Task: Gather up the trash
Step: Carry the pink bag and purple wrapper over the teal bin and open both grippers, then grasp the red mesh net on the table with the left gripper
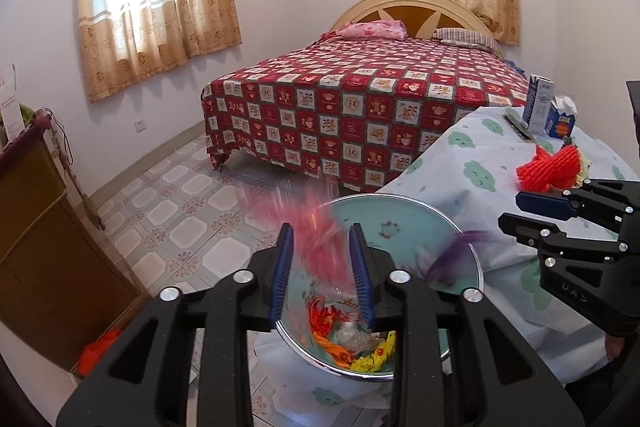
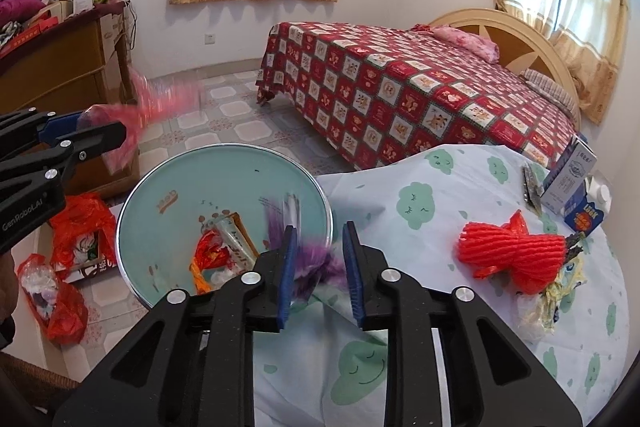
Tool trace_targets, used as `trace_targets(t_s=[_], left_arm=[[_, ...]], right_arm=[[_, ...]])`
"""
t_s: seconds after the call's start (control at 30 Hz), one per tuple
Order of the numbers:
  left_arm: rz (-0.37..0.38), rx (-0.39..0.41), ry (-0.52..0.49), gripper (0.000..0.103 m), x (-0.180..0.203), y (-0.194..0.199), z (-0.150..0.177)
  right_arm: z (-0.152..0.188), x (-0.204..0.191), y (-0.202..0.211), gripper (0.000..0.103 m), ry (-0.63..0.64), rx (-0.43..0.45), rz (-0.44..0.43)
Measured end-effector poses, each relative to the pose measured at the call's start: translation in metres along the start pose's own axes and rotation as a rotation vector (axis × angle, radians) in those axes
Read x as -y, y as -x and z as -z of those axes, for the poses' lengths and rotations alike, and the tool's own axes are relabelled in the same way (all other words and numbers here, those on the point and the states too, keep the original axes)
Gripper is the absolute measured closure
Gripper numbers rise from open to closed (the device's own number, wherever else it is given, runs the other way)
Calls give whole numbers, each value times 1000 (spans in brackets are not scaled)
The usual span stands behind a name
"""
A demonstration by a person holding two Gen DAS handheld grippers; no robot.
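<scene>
A round teal basin (image 1: 404,223) (image 2: 168,183) with a chrome rim holds several wrappers and stands at the edge of the cloud-print table cloth (image 2: 408,195). My left gripper (image 1: 322,275) is open above the basin; a blurred pink-and-clear wrapper (image 1: 316,227) (image 2: 160,103) is loose between its fingers, in motion. My right gripper (image 2: 320,271) is open over the basin's near rim, with a blurred purple wrapper (image 2: 316,259) (image 1: 460,251) between its fingers. A red foam fruit net (image 2: 516,251) (image 1: 552,167) lies on the cloth to the right, with yellowish scraps (image 2: 556,291) beside it.
A milk carton (image 2: 568,183) and a blue box (image 2: 584,219) stand at the table's far right, by a dark flat strip (image 2: 530,187). Red plastic bags (image 2: 76,239) lie on the tiled floor left. A wooden cabinet (image 2: 68,67) stands left; a bed (image 2: 420,83) behind.
</scene>
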State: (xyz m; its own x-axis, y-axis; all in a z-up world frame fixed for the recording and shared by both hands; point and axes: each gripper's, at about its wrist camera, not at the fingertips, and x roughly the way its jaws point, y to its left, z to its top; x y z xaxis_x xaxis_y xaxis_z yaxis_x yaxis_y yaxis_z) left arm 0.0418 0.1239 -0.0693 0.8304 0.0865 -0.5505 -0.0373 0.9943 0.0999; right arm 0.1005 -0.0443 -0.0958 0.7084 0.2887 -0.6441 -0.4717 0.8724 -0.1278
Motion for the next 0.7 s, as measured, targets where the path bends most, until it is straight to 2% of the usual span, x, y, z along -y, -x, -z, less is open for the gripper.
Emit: trace_targets(t_s=[0.17,0.33,0.43,0.5,0.7], left_arm=[[-12,1,3,52,0,0,0],[-15,-3,4,48,-1,-1,1],[-19,-7,2,46,0,-2,2],[-28,-8,6,40,-1,-2,2],[-37,-20,10,39,-3,-6,4]], right_arm=[[2,2,1,70,-7,1,3],[4,3,1,60,-12,3,7],[5,4,1,59,-15,4,10],[6,5,2,59,-17,5,12],[13,15,11,56,-34,17,29]])
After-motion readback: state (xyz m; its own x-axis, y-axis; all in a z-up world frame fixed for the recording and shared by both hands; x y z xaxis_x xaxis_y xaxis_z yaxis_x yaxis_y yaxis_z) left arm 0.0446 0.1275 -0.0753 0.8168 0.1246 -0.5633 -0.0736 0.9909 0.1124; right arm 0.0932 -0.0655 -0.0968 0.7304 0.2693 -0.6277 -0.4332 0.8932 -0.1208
